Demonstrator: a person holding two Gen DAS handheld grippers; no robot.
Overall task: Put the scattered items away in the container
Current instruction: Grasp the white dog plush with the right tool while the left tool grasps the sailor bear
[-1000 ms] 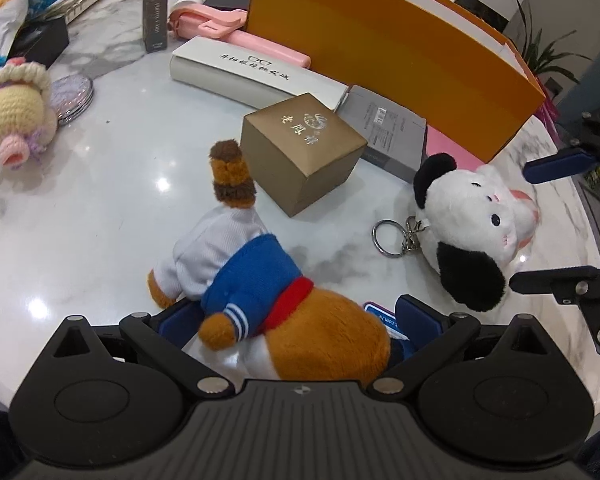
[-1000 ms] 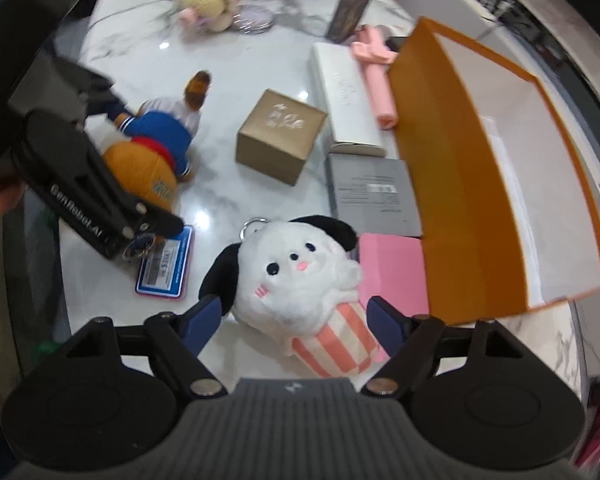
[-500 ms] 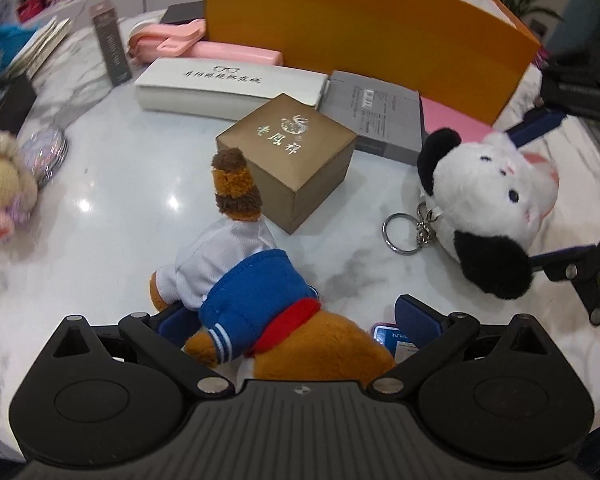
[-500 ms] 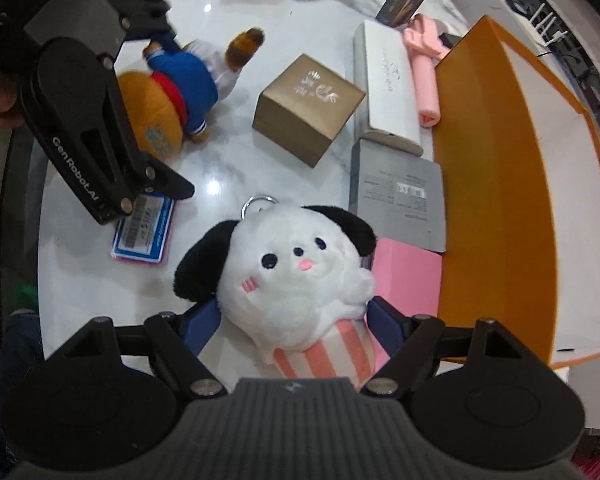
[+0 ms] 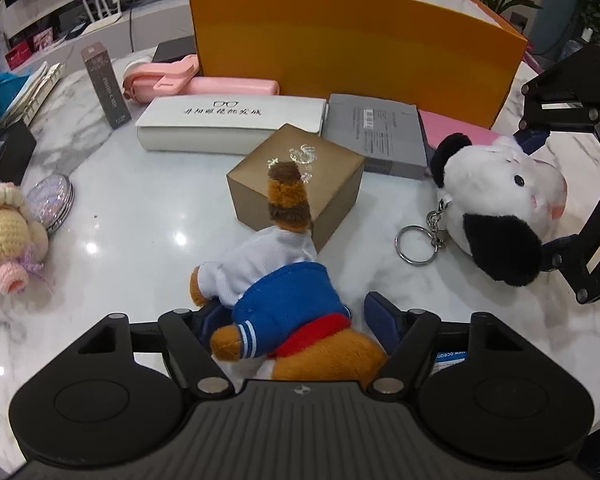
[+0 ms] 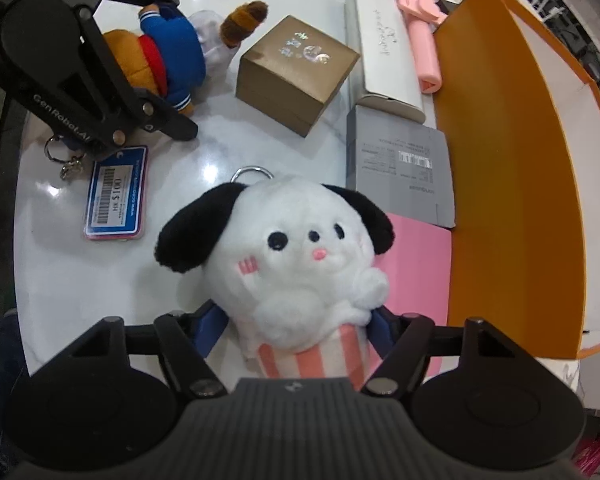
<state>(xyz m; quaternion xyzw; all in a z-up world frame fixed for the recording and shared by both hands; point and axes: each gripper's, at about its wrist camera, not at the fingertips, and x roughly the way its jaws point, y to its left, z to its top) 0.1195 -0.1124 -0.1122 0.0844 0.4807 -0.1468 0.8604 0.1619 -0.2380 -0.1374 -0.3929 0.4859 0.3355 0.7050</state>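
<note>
My left gripper (image 5: 296, 320) is shut on a brown plush animal in a blue and white outfit (image 5: 284, 304), also in the right wrist view (image 6: 168, 52), lifted slightly off the marble table. My right gripper (image 6: 296, 332) is shut on a white plush dog with black ears (image 6: 296, 256), seen from the left wrist too (image 5: 496, 208). The orange container (image 5: 352, 44) stands open at the far side, its white inside visible in the right wrist view (image 6: 540, 152).
Between the toys and container lie a brown cube box (image 5: 296, 176), white glasses case (image 5: 228, 124), grey box (image 5: 380, 132), pink pad (image 6: 420, 248), and pink fan (image 5: 196, 84). A blue price tag (image 6: 116, 196), crochet doll (image 5: 4, 240) and compact mirror (image 5: 52, 200) lie around.
Both grippers closed on their plush toys. The left gripper rose and turned toward the container; the right one lifted the dog nearer the camera.
</note>
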